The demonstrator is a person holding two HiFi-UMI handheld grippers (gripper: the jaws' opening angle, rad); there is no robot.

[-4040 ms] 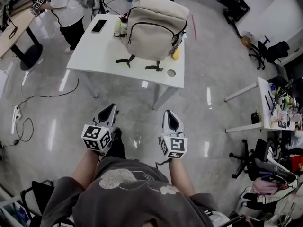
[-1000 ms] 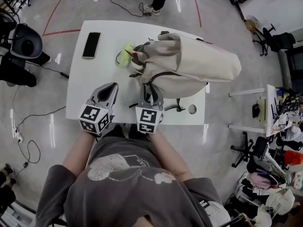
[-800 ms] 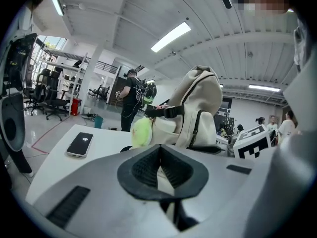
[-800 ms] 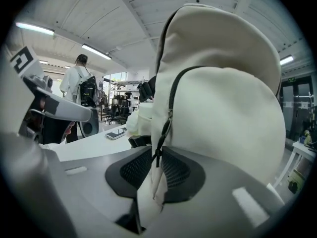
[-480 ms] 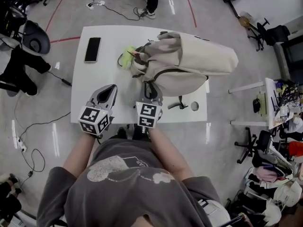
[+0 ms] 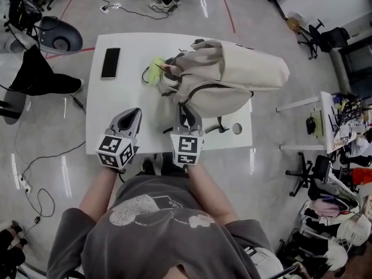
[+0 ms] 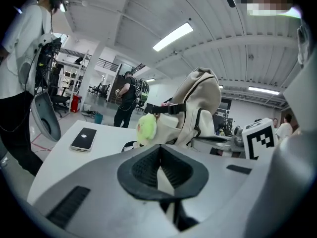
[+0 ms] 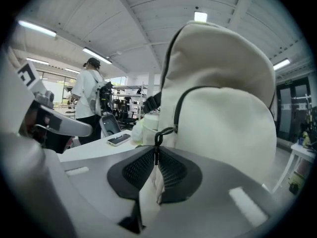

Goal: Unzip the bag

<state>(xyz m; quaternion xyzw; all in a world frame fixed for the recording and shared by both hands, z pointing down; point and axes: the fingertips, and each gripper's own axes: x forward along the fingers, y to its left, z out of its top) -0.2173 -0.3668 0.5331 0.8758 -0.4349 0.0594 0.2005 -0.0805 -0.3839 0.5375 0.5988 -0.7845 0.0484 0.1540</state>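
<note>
Two grippers sit at the near edge of the white table (image 6: 116, 97), and each is placed for a different job. Farthest left, the phone (image 6: 110, 63) lies flat and well apart from the work, so it plays no part in it. Your left gripper (image 6: 132, 116) hovers just over the near edge with its jaws pressed together on nothing. It looks parked there, ready to steady the fabric if the slider drags.

Next comes the green plush toy (image 6: 155, 70), which hangs at the bag's left side, clear of both tools. Your right gripper (image 8: 156, 158) is up against the front of the bag (image 6: 232, 80). Its jaws have just been closing, and the pads now pinch the dark zipper pull (image 8: 157, 142), whose cord runs straight down between them. That low grip probably lets you draw the slider along the zipper track (image 8: 184, 100), which arcs over the front pocket.

The bag itself stands upright on the right half of the table, with its front facing you. The track looks fully closed, so the unzipping has not begun.
</note>
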